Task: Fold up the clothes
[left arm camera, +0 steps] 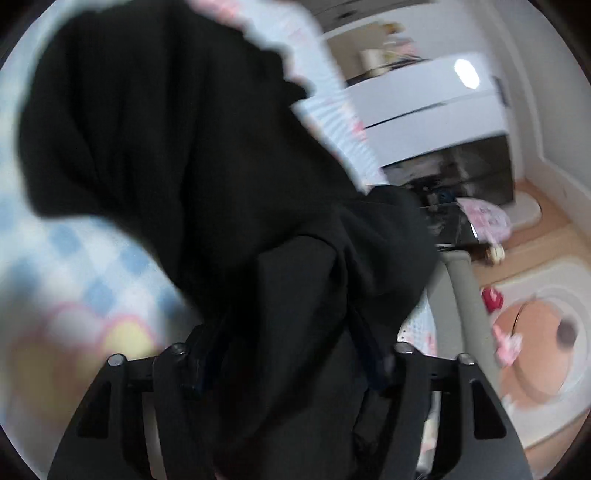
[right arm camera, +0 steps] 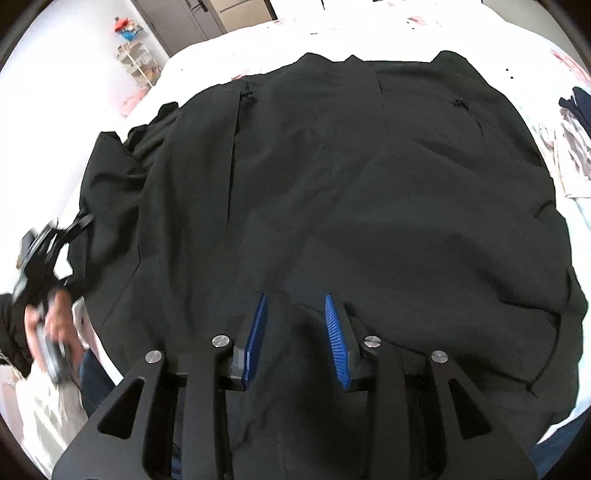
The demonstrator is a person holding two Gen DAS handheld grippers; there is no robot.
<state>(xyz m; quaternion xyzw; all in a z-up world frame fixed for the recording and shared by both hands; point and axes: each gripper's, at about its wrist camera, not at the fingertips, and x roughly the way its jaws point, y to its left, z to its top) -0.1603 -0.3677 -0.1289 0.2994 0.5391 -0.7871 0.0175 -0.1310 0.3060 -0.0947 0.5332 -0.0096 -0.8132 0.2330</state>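
Left wrist view: one black garment point(left arm camera: 177, 140) lies on the checked bedsheet point(left arm camera: 74, 266), a fold of it bunched between the fingers of the left gripper point(left arm camera: 284, 354), which is clamped on it.

Right wrist view: the one black garment point(right arm camera: 332, 177) is spread wide and wrinkled over the bed point(right arm camera: 229, 44). The right gripper point(right arm camera: 295, 332) hovers above its near edge, blue pads point(right arm camera: 334, 332) apart. One pile of clothes point(right arm camera: 569, 133) lies right of the garment.

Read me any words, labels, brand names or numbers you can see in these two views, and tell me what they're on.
None can be read. The black garment shows no visible label or print, the bedsheet carries only checks and blurred cartoon shapes, and the far shelf items are too small to make out.
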